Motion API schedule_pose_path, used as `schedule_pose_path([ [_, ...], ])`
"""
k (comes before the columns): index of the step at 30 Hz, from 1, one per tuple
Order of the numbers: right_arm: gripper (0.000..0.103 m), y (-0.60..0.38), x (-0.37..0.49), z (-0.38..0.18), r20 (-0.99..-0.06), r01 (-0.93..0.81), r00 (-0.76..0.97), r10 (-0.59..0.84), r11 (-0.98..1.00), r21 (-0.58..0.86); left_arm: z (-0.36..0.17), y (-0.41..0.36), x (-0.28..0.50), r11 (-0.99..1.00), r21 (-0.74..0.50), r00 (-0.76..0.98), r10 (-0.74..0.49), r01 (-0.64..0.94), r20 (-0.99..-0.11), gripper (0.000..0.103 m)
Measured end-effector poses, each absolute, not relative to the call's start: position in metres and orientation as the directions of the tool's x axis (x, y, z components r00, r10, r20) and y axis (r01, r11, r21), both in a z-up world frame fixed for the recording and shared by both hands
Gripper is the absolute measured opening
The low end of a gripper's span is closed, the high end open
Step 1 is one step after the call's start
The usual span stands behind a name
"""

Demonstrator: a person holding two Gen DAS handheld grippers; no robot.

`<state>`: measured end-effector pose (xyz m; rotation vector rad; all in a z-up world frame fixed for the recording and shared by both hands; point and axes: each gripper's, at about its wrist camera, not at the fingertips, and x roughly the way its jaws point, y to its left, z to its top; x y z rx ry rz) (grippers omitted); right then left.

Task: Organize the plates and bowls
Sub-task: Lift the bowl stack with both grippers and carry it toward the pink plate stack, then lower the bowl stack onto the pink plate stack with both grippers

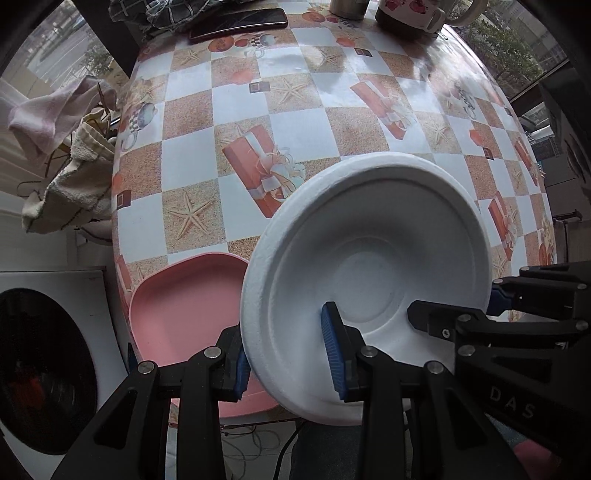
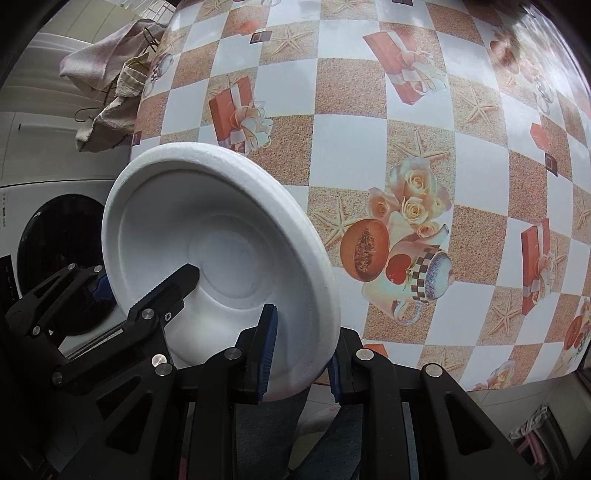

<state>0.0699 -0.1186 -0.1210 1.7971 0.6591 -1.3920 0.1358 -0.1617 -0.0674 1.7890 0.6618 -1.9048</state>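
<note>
1. both black two-finger grippers clamp one round white foam bowl (image 1: pixel 369 266): the left gripper (image 1: pixel 291 363) pinches its rim on one side, the right gripper (image 2: pixel 301 360) grips the opposite rim.
2. held tilted above the round table with a checked starfish-print cloth (image 1: pixel 306 129), the bowl is empty.
3. square pink plastic plate (image 1: pixel 177 314) lies at the table edge under the bowl, nothing in it.
4. patterned ceramic mug (image 1: pixel 410 13) and black phone (image 1: pixel 240 22) sit at the far edge.

Both claws pinch the white bowl (image 1: pixel 369 258) above the pink plate (image 1: pixel 177 314) and checkered table (image 1: pixel 295 122).
</note>
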Motion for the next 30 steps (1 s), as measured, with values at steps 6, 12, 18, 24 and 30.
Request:
schedule_pose_path([
  [6, 0.027, -0.149, 0.094, -0.116, -0.962, 0.826, 0.271, -0.029, -0.506, 0.248, -0.063, -0.185, 0.158, -0.735, -0.043, -0.067, -0.003, 0.677, -0.998, 0.038],
  [12, 0.027, -0.173, 0.118, -0.114, -0.963, 0.87, 0.271, -0.006, -0.426, 0.248, -0.062, -0.201, 0.183, -0.677, -0.041, -0.061, -0.006, 0.735, -0.998, 0.038],
  [18, 0.027, -0.194, 0.142, -0.12, -0.962, 0.901, 0.272, 0.026, -0.359, 0.245, -0.064, -0.209, 0.204, -0.637, -0.031, -0.046, -0.007, 0.77, -0.999, 0.038],
  [24, 0.027, -0.214, 0.161, -0.133, -0.959, 0.915, 0.279, 0.056, -0.318, 0.248, -0.072, -0.217, 0.219, -0.599, -0.018, -0.023, -0.001, 0.801, -1.0, 0.038],
  [30, 0.027, -0.227, 0.168, -0.151, -0.953, 0.912, 0.293, 0.079, -0.321, 0.254, -0.083, -0.218, 0.226, -0.586, -0.008, -0.002, 0.01, 0.811, -1.0, 0.038],
])
